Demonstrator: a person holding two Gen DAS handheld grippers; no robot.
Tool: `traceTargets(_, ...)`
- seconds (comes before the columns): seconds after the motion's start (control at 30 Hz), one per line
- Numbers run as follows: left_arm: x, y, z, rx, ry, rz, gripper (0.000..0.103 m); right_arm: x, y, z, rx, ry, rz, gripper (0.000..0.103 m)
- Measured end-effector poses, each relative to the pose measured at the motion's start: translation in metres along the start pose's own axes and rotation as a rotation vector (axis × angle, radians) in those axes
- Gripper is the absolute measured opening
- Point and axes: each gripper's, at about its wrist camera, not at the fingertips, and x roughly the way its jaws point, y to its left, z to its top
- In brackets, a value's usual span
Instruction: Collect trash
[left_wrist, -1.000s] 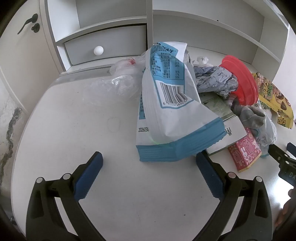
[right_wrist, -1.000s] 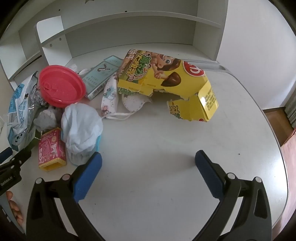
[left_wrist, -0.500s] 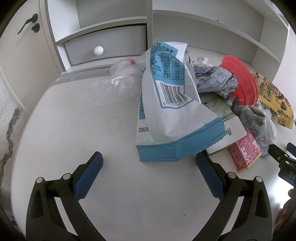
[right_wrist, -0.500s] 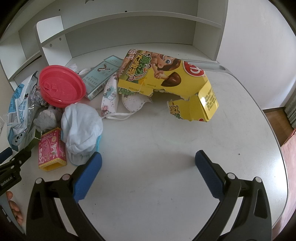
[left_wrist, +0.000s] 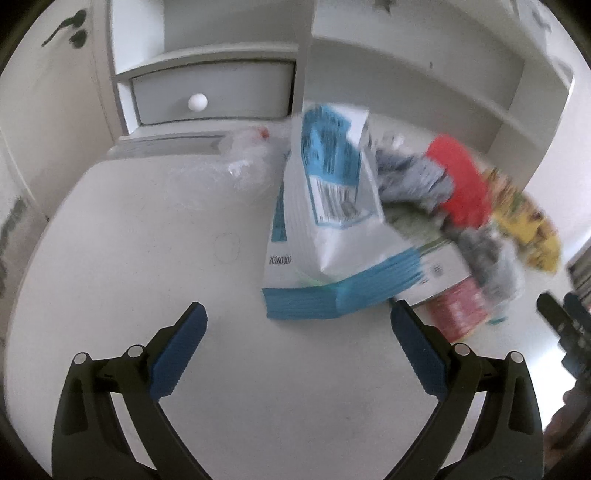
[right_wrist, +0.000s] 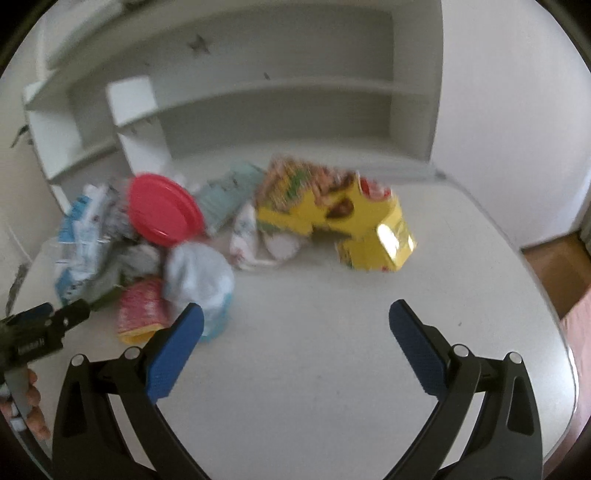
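collection not yet begun, judging from how things lay. the left tongs (left_wrist: 297, 325) stood wide open and held nothing, their blue pads hanging over bare tabletop (left_wrist: 122, 280) just short of the blue-and-white snack bag (left_wrist: 328, 229), which leaned against the heap. the right tongs (right_wrist: 295, 325) were likewise spread wide and empty, hovering over the tabletop with the yellow snack box (right_wrist: 354, 221) well beyond them. all the trash lay in one loose pile toward the shelf unit (right_wrist: 280, 110) — clear plastic wrap (left_wrist: 236, 166), red lid (right_wrist: 164, 208), small pink carton (right_wrist: 140, 314), a white crumpled bundle (right_wrist: 199, 277) beside the left pad, and a pale patterned piece (right_wrist: 245, 232) next to the box. both views were blurred, so finer items could not be told. no bin or bag for the trash showed in either view — every piece remained to be picked up.
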Motion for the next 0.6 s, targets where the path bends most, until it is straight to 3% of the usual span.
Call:
traceTargets(0.1,-0.021,0.002,0.005,-0.005,-0.059,0.002,0.097,-0.020,0.009,0.008,-0.058,-0.059,-0.020,0.097)
traceTargets(0.27,-0.047,-0.007,0.009,0.008,-0.113,0.014,0.097,-0.041,0.017,0.013,-0.095,-0.121,0.021,0.097)
traceTargets(0.6,-0.063,-0.016,0.013,0.055,-0.170,0.066,0.097,-0.051,0.019,0.010,-0.104,-0.133,0.053,0.097)
